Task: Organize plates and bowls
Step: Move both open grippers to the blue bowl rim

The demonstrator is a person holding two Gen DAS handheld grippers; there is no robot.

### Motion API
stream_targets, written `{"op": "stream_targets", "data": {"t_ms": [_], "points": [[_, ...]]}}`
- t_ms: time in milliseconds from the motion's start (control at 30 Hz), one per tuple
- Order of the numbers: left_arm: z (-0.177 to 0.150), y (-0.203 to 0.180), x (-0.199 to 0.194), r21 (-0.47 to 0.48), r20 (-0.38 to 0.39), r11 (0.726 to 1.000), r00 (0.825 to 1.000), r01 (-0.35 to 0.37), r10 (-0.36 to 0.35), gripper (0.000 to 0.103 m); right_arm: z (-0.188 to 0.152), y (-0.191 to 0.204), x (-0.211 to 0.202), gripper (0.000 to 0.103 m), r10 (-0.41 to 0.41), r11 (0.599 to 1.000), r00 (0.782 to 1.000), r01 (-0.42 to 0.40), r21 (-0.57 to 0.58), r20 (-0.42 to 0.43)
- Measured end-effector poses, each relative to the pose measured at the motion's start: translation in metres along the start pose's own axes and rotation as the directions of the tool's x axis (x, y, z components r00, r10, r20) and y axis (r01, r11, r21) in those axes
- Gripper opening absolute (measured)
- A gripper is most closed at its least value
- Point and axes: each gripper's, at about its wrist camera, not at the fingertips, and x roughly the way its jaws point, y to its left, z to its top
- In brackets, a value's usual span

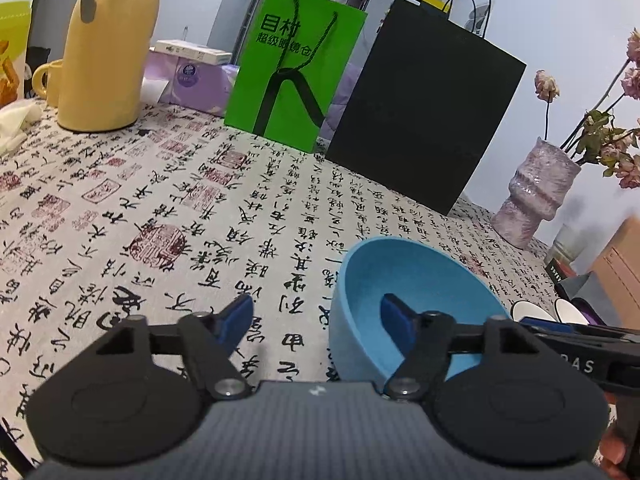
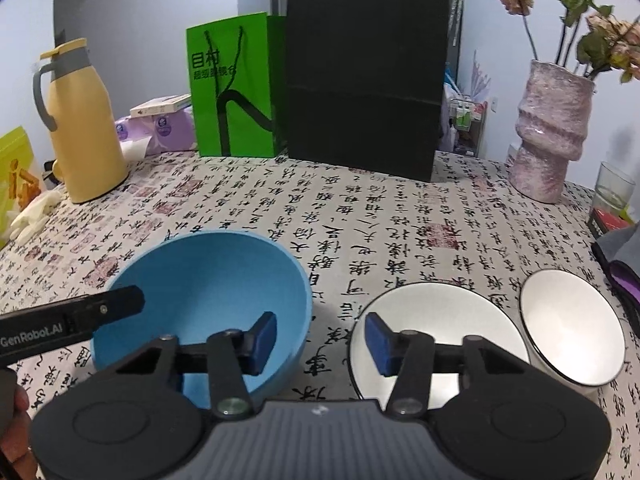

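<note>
A blue bowl [image 1: 404, 280] [image 2: 208, 276] stands on the calligraphy-print tablecloth [image 1: 160, 208]. My left gripper [image 1: 318, 316] is open and straddles the bowl's left wall: one blue pad [image 1: 396, 314] is inside the bowl, the other is outside over the cloth. My right gripper [image 2: 322, 342] is open too, with its left pad [image 2: 266, 338] inside the blue bowl's right rim and its right pad over the near edge of a white bowl [image 2: 448, 316]. A second white bowl [image 2: 572, 328] sits to the right of it. Neither pair of pads presses on a wall.
Along the back stand a yellow thermos jug [image 2: 80, 128], a green paper bag [image 2: 232, 88], a black paper bag [image 2: 364, 76] and a pink vase [image 2: 548, 132] with dried flowers. A glass [image 2: 612, 188] stands at the right edge and tissue packs [image 2: 160, 128] at the back left.
</note>
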Motion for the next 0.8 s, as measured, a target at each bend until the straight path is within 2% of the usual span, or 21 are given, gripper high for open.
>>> {"op": "stream_targets", "data": {"t_ms": [133,233,333,400,533,633,800], "points": [[-0.001,0.001,0.001,-0.003,-0.002,1.000,1.000,0.002,-0.002,0.061,0.004,0.004,0.005,0.043,-0.020,0.999,1.000,0.020,-0.028,0.006],[-0.001,0.001,0.002,-0.005,-0.006,1.000,1.000,0.004,-0.004,0.055,0.006,0.006,0.005,0.035,-0.022,0.999,0.999,0.024,-0.049,0.024],[-0.001,0.002,0.003,-0.007,-0.010,1.000,1.000,0.008,-0.008,0.052,0.008,0.011,0.005,0.035,-0.027,0.996,0.999,0.029,-0.079,0.031],[-0.001,0.002,0.003,-0.007,-0.010,1.000,1.000,0.013,-0.014,0.050,0.009,0.013,0.010,0.034,-0.032,0.995,0.999,0.033,-0.093,0.017],[-0.002,0.002,0.003,-0.005,-0.010,1.000,1.000,0.022,-0.022,0.047,0.006,0.012,0.021,0.025,-0.017,0.997,0.999,0.014,-0.077,-0.039],[-0.002,0.002,0.004,-0.008,-0.012,0.999,0.999,0.034,-0.034,0.040,0.003,0.012,0.024,0.018,-0.011,0.997,0.998,0.007,-0.077,-0.057],[-0.003,-0.001,0.002,0.008,-0.006,0.998,0.998,0.058,-0.058,0.026,0.000,0.015,0.025,0.011,0.006,0.997,0.997,-0.012,-0.076,-0.074]]}}
